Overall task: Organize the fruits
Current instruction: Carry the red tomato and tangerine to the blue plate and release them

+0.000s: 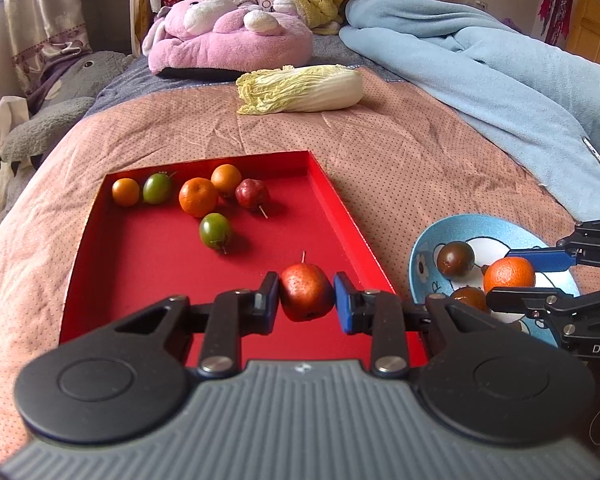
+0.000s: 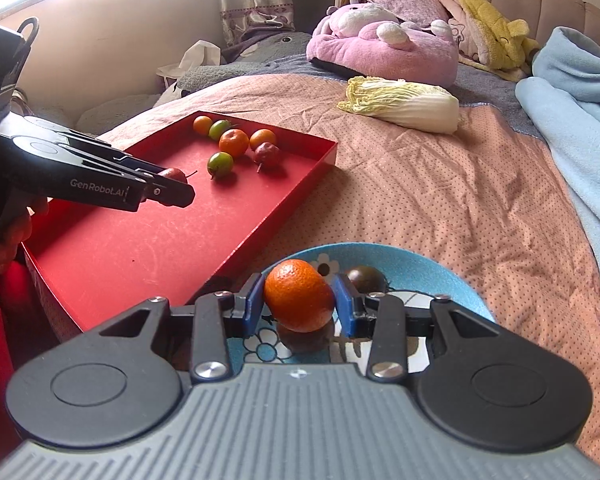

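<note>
My left gripper [image 1: 306, 298] is shut on a red fruit with a stem [image 1: 305, 297], held over the near part of the red tray [image 1: 140, 280]. Several oranges, two green fruits and a dark red fruit [image 1: 252, 193] lie at the tray's far end. My right gripper [image 2: 298, 300] is shut on an orange [image 2: 298, 295] over the blue bowl [image 2: 428, 268]. Two dark fruits [image 1: 455, 259] lie in the bowl. In the right wrist view the left gripper [image 2: 176, 190] shows over the tray [image 2: 140, 248].
A napa cabbage [image 1: 300, 89] lies on the pink bedspread beyond the tray. A light blue blanket [image 1: 500, 80] covers the right side. Plush toys [image 1: 228, 36] are piled at the bed's head. A phone [image 1: 596, 154] lies on the blanket.
</note>
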Action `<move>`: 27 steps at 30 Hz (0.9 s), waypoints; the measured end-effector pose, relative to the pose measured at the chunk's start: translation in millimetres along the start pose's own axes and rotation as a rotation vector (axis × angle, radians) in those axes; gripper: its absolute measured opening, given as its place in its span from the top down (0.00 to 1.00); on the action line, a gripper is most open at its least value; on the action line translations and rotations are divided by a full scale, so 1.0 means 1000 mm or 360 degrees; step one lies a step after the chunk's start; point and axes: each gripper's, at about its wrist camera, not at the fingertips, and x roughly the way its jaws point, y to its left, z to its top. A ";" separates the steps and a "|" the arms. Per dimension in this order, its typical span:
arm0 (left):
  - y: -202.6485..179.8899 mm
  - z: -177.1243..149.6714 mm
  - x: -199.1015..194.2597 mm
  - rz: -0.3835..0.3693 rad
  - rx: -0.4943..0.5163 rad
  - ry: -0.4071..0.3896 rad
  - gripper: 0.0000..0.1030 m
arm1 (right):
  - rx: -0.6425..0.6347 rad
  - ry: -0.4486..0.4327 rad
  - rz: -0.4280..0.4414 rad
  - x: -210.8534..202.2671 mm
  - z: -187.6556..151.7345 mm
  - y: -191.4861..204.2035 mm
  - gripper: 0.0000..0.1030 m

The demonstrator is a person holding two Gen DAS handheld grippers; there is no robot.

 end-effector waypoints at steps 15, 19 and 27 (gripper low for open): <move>-0.068 -0.005 0.003 -0.0219 0.0138 0.0035 0.68 | 0.0153 0.0070 -0.0179 -0.008 -0.040 -0.059 0.57; -0.085 -0.012 0.007 -0.0261 0.0181 0.0073 0.68 | 0.0170 0.0085 -0.0189 -0.003 -0.046 -0.064 0.57; -0.117 -0.021 0.013 -0.0366 0.0255 0.0132 0.68 | 0.0196 0.0091 -0.0196 0.003 -0.045 -0.072 0.57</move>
